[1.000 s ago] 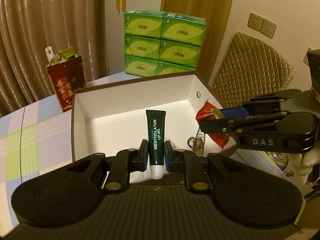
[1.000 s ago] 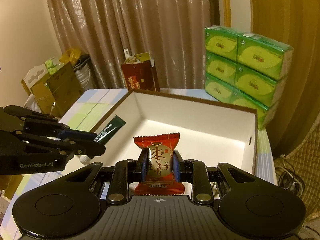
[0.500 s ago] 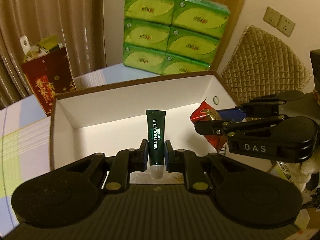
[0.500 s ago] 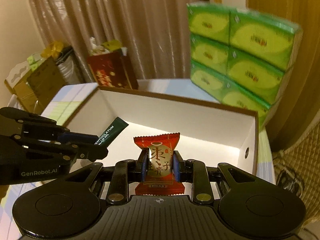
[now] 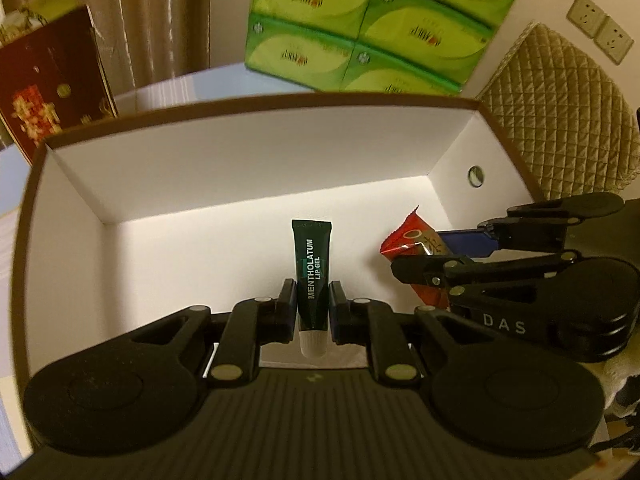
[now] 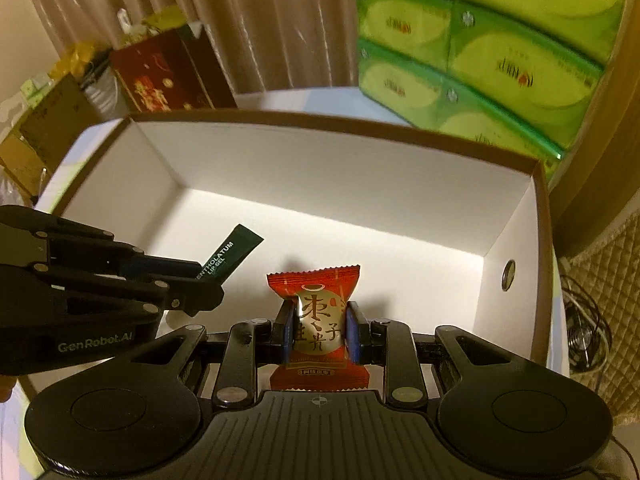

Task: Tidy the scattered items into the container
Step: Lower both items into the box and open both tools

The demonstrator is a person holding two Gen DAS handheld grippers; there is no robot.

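My left gripper (image 5: 313,307) is shut on a dark green Mentholatum lip gel tube (image 5: 312,268), held over the near part of the open white box (image 5: 248,168) with a brown rim. My right gripper (image 6: 319,330) is shut on a red candy packet (image 6: 318,312) with gold characters, also over the box's near side. In the left wrist view the right gripper (image 5: 416,258) sits to the right with the packet (image 5: 408,238). In the right wrist view the left gripper (image 6: 208,280) is at the left with the tube (image 6: 230,254). The box (image 6: 320,168) floor shows no items.
A stack of green tissue packs (image 5: 372,28) stands behind the box, also in the right wrist view (image 6: 480,48). A dark red gift bag (image 5: 52,80) stands at the back left. A quilted chair back (image 5: 560,112) is to the right. Cardboard boxes (image 6: 44,128) sit at far left.
Both grippers have moved forward and lower over the box, so the box fills more of each view. Each still holds its item.
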